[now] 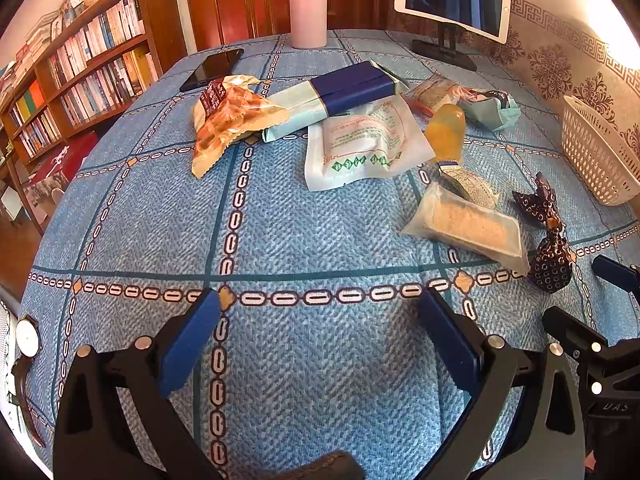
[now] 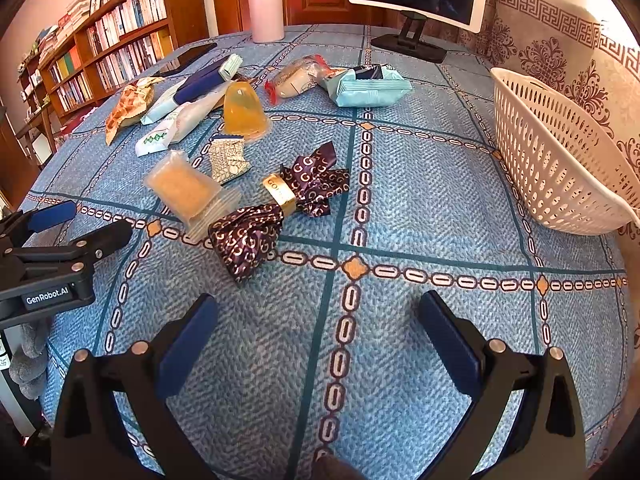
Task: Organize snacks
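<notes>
Both the right gripper [image 2: 318, 320] and left gripper [image 1: 320, 316] hover with fingers apart, empty. The foil-wrapped candy [image 2: 272, 210] looks light, crinkly; pinch its gold band.

"GenRobot.AI" on left gripper [image 2: 72, 222]; "UAS" on right gripper [image 1: 600, 292]

Bright, sharp, right-side glare, fisheye-warped edges
</notes>
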